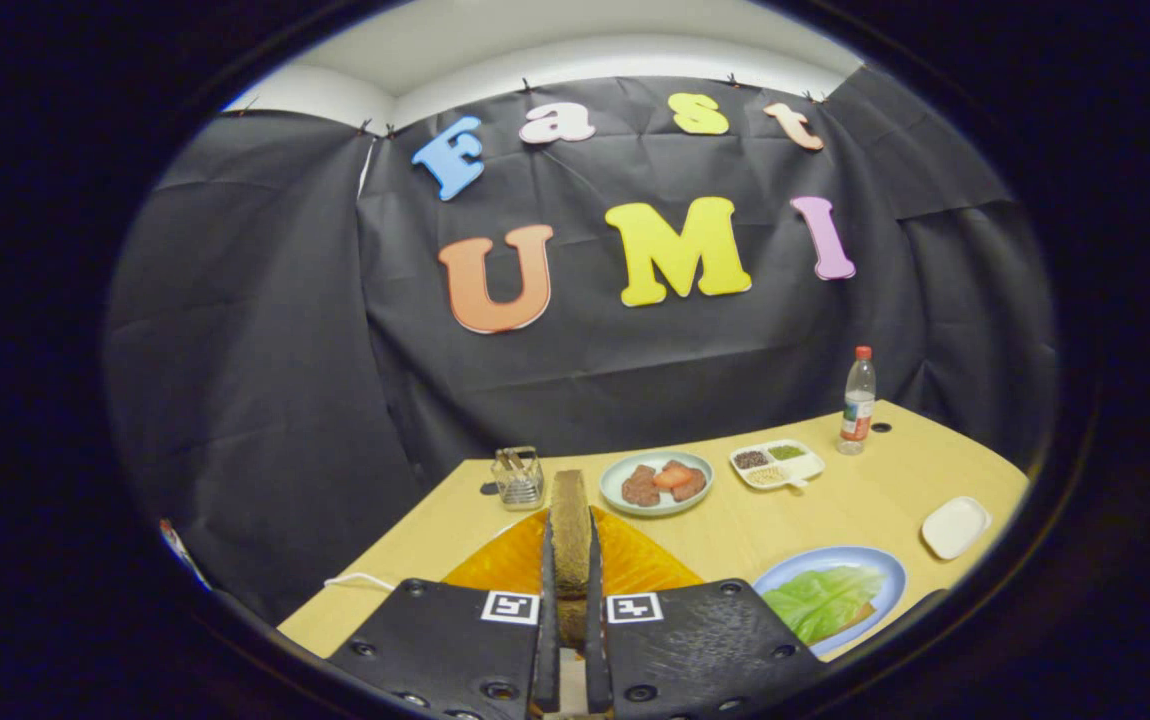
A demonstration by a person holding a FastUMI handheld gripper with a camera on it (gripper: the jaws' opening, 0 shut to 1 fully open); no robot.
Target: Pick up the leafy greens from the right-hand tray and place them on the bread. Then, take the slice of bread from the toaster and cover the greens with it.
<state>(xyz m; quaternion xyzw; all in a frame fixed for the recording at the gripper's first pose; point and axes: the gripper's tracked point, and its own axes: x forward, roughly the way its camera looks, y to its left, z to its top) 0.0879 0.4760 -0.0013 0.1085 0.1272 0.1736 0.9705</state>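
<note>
On the far left of the table (895, 480) stands a wire toaster rack (519, 477), and just right of it, straight ahead, the gripper (569, 560) carries a slice of bread (569, 520) edge-on and upright, the two fingers pinching it from either side with only the slice's thickness between them. Beneath the slice lies an orange tray (635, 565), and beyond that a pale plate of meat pieces (657, 483) and a small divided dish (777, 464) of seasonings. Further right, near the fingers, sits the blue plate (890, 565) holding the leafy greens (820, 598), with what looks like the edge of a bread slice peeking out under them; a bottle (858, 398) and a small white dish (954, 526) stand well beyond. The greens appear already laid, so the step in hand is likely covering them. To do it well, the gripper should travel right until the slice is over the plate, turn so the broad face looks down, lower until it rests flat on the leaf, squared with the bread below, and only then spread the fingers, so that the slice does not topple or drag the greens aside.
</note>
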